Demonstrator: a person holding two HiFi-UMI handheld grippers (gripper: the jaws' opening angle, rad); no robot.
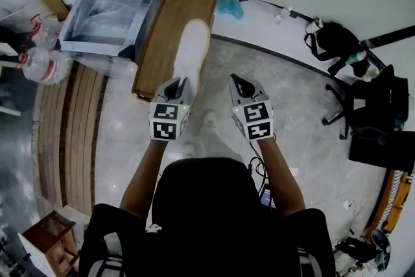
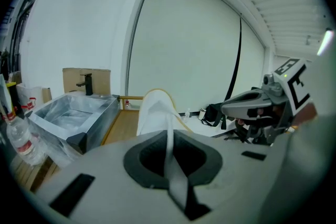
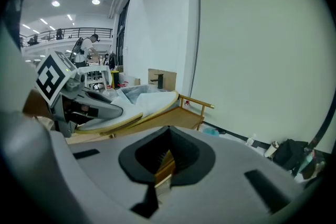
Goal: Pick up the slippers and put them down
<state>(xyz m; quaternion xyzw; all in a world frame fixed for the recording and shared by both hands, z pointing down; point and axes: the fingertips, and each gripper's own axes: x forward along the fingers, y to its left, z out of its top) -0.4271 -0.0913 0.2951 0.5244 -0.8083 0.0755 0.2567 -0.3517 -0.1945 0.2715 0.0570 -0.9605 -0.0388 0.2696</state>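
A white slipper point(image 1: 191, 48) with a tan sole edge sticks out ahead of my left gripper point(image 1: 176, 83), above the end of a wooden bench point(image 1: 165, 36). In the left gripper view the jaws point(image 2: 169, 139) are shut on a white band of this slipper point(image 2: 155, 110), whose toe points away and up. My right gripper point(image 1: 237, 80) hangs level with it to the right, over the floor. Its jaws point(image 3: 165, 157) stand together with only a thin slit, and I see nothing held in them. From the right gripper view the slipper point(image 3: 142, 105) runs out of the left gripper point(image 3: 113, 110).
A plastic-wrapped sink basin point(image 1: 107, 13) with a black tap stands left of the bench. Plastic bottles point(image 1: 42, 65) lie at the far left beside wooden slats point(image 1: 65, 133). A black bag point(image 1: 334, 39) and an office chair point(image 1: 369, 100) are to the right, a small stool point(image 1: 52, 237) at bottom left.
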